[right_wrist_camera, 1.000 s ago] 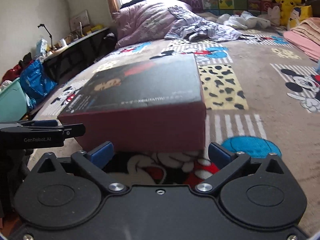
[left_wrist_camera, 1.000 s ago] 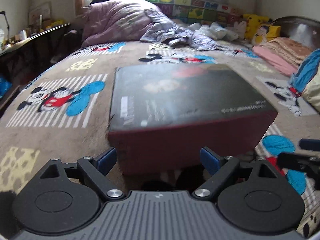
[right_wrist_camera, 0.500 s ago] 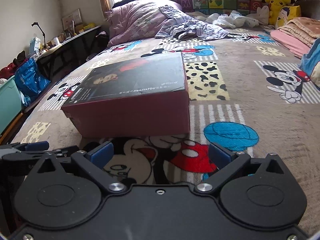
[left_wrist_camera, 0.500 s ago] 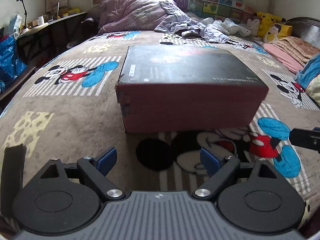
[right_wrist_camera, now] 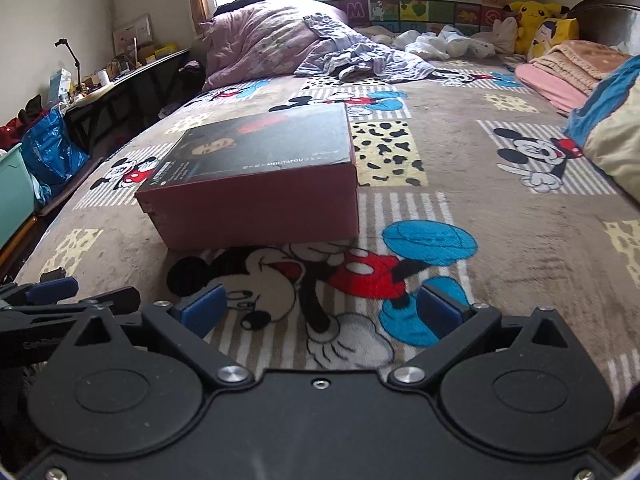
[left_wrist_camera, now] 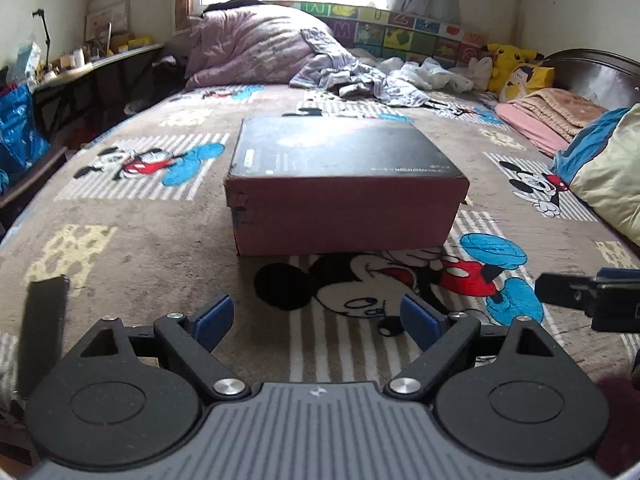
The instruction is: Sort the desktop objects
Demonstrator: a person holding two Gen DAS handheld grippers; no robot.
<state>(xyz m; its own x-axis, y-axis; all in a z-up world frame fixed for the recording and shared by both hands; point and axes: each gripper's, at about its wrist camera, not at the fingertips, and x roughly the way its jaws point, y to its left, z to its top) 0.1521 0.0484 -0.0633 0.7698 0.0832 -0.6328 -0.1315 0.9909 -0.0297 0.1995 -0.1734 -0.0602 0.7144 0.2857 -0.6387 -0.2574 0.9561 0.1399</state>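
Observation:
A closed red box with a dark printed lid (left_wrist_camera: 340, 176) lies flat on the Mickey Mouse blanket (left_wrist_camera: 132, 240) that covers the bed. It also shows in the right wrist view (right_wrist_camera: 260, 184). My left gripper (left_wrist_camera: 316, 320) is open and empty, low over the blanket, a short way in front of the box. My right gripper (right_wrist_camera: 320, 312) is open and empty, also in front of the box and to its right. Each gripper's fingers show at the edge of the other's view, the right (left_wrist_camera: 580, 296) and the left (right_wrist_camera: 56, 292).
A purple duvet (left_wrist_camera: 256, 48) and crumpled clothes (left_wrist_camera: 360, 76) lie at the far end. Folded pink blankets (left_wrist_camera: 552, 116), a pillow (left_wrist_camera: 612, 176) and plush toys (left_wrist_camera: 520, 68) are at the right. A cluttered shelf (left_wrist_camera: 80, 68) and a blue bag (left_wrist_camera: 16, 128) stand left, beyond the bed edge.
Both grippers have drawn back from the box, which now sits farther away and smaller in both views. Both stay open and empty.

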